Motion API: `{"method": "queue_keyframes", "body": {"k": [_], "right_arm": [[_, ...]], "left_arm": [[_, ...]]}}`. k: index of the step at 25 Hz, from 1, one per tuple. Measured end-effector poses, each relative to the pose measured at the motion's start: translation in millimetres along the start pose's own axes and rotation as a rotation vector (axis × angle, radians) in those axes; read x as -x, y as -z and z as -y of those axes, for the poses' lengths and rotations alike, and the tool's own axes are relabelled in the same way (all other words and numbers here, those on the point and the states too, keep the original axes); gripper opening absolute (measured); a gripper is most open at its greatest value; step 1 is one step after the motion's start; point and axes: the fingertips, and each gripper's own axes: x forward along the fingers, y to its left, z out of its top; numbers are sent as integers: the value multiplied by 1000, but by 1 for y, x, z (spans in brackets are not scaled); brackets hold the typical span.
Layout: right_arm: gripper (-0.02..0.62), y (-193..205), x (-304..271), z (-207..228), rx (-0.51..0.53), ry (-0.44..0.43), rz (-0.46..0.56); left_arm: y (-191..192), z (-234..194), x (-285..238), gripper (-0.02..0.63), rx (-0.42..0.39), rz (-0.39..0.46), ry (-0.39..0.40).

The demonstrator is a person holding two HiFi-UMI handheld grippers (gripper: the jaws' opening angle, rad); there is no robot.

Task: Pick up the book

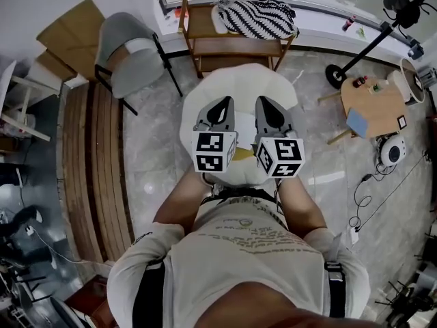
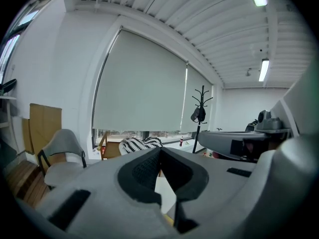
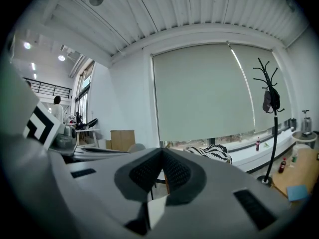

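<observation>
Both grippers are held side by side over a round white table, pointing away from the person. My left gripper has its jaws closed tip to tip with nothing between them, as the left gripper view shows. My right gripper is likewise shut and empty. A flat white and yellow thing, possibly the book, lies on the table between and under the two marker cubes, mostly hidden. A white and yellow sliver shows below the left jaws.
Beyond the table stands a wooden rack with a black-and-white striped cloth. A grey chair is to the left, a slatted wooden bench further left. A small wooden side table, a stand and floor cables are on the right.
</observation>
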Motion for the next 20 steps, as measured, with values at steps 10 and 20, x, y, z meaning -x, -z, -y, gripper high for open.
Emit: {"method": "queue_keyframes", "body": {"k": [10,20], "right_arm": [[26,52,-15,25,-55,5,-87],[26,107,-23,27,-81,-24,-159]], "left_arm": [[54,-22,-13,18,72,-104,-51],[110,-33,-21,18,105,-172,-61]]}}
